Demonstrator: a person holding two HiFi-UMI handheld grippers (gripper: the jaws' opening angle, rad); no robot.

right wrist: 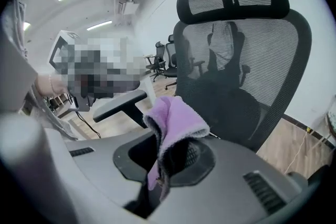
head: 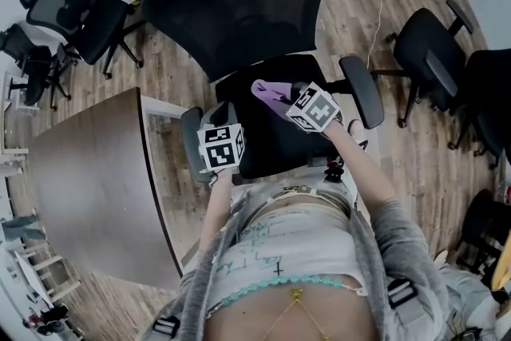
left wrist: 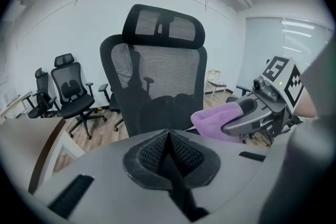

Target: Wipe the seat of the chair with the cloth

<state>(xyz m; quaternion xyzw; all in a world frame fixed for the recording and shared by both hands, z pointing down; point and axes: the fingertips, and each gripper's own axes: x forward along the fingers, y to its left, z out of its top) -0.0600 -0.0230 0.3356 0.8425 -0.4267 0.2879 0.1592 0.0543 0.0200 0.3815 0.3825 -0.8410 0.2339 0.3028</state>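
Right gripper (right wrist: pixel 160 168): jaws clamped on the purple cloth (right wrist: pixel 176 123). The fabric is pinched deep between them, and a folded bunch sticks up and out past the tips. Left gripper (left wrist: pixel 168 139): jaws pressed together, nothing between them.

Black mesh chair (head: pixel 239 4) stands in front of the person, with the backrest (left wrist: pixel 157 86) and headrest (left wrist: pixel 164 26) facing them. The seat (head: pixel 271 144) is dark, and both grippers are held over it. The right one, with the cloth, is over the seat's rear part near the base of the backrest, on the side of the person's right armrest (head: pixel 361 90). I can't tell if the cloth touches the seat. The left gripper hangs at the seat's front left corner, just beside the left armrest (head: pixel 192 132), well apart from the cloth.

Curved wooden table (head: pixel 88 188) to the person's left, its corner near the chair. More black office chairs (head: pixel 80 16) stand around on the wood floor (head: pixel 351 4).
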